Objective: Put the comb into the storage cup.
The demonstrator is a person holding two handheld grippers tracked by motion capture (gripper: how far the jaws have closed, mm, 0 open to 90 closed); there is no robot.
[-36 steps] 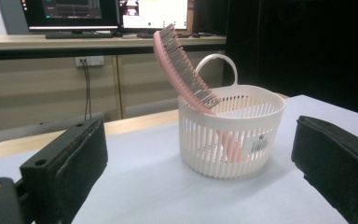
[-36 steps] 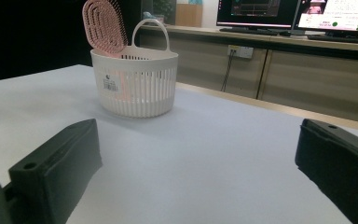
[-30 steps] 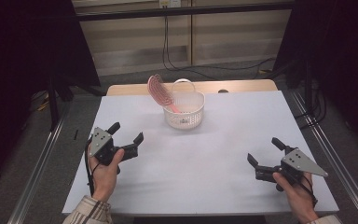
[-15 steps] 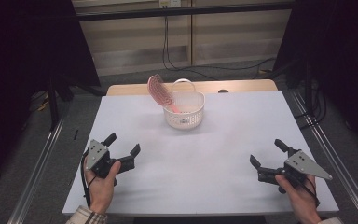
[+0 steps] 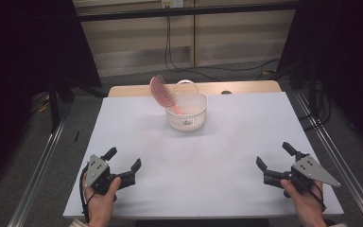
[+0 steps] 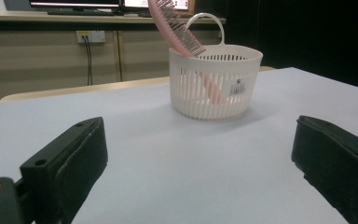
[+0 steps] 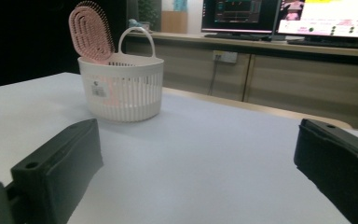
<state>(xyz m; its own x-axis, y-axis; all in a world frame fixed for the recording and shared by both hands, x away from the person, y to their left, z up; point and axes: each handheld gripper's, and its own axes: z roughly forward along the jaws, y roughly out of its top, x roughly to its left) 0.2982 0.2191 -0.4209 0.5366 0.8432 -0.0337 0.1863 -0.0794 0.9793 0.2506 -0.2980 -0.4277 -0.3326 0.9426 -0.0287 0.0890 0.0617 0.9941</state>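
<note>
High view placed our left gripper point(image 5: 122, 164) at the near left corner of the counter point(image 5: 217, 156), jaws apart and holding nothing. Moving right along the far side, the pink hairbrush point(image 5: 160, 92) stood in the white basket point(image 5: 187, 113), handle down inside, head leaning out over the left rim; both sat well apart from either hand. At the near right corner our right gripper point(image 5: 275, 156) rested likewise, jaws spread wide and empty.

We judged the placing to be done, with both hands parked at rest. To do this well, we thought it best to hold both grippers low and quiet near the counter edge, jaws left open, and to keep well away from the basket, since the brush leaned high and a nudge might tip the light basket over.

Left gripper view showed the basket point(image 6: 215, 81) dead ahead between its open jaws, the brush point(image 6: 176, 28) slanting up to the left. Right gripper view showed the basket point(image 7: 120, 87) off to the left with the brush head point(image 7: 91, 31) above the rim.
</note>
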